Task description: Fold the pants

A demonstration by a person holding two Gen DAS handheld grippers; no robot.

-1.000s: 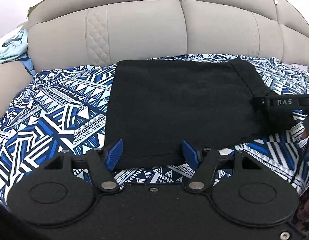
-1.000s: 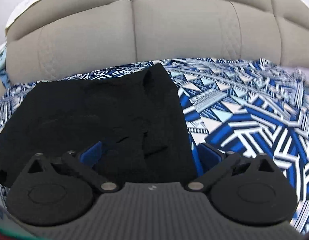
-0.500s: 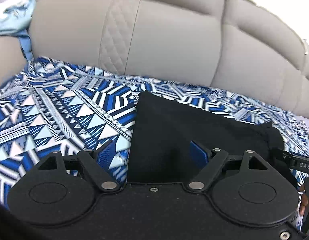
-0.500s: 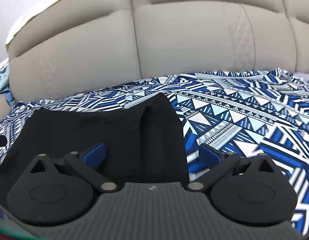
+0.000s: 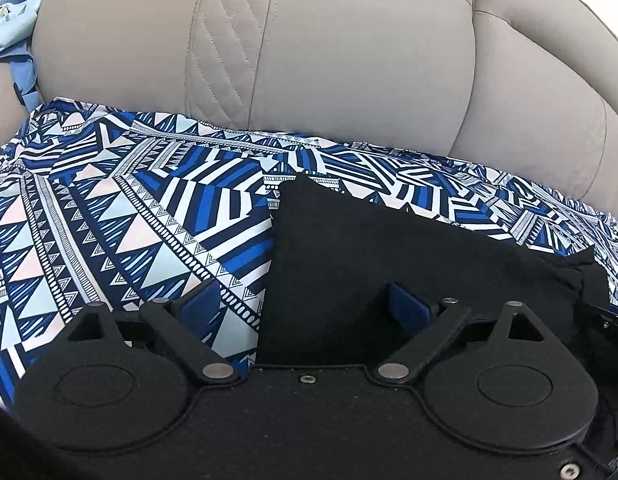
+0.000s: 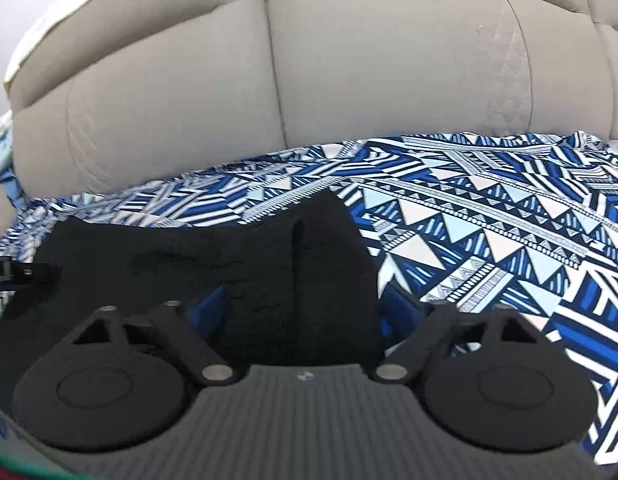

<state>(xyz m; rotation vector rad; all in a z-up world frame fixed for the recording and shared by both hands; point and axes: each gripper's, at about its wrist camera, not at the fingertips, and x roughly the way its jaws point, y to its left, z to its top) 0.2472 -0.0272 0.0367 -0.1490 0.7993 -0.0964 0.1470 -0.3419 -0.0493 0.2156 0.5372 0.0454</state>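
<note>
The black pants (image 5: 389,264) lie folded flat on a blue and white patterned sheet (image 5: 121,232). My left gripper (image 5: 305,306) is open and straddles the pants' left edge, low over the fabric. The pants also show in the right wrist view (image 6: 237,272). My right gripper (image 6: 303,310) is open and straddles the pants' right edge, where a fold ridge runs. Both grippers hold nothing. The left gripper's tip shows at the left edge of the right wrist view (image 6: 13,274).
A grey padded headboard (image 5: 349,60) rises right behind the sheet. A light blue cloth (image 5: 13,28) hangs at the far left. Patterned sheet (image 6: 489,240) spreads to the right of the pants.
Both grippers have moved forward and down onto the pants' side edges. The left one shifted to the pants' left edge. Jaws stayed open.
</note>
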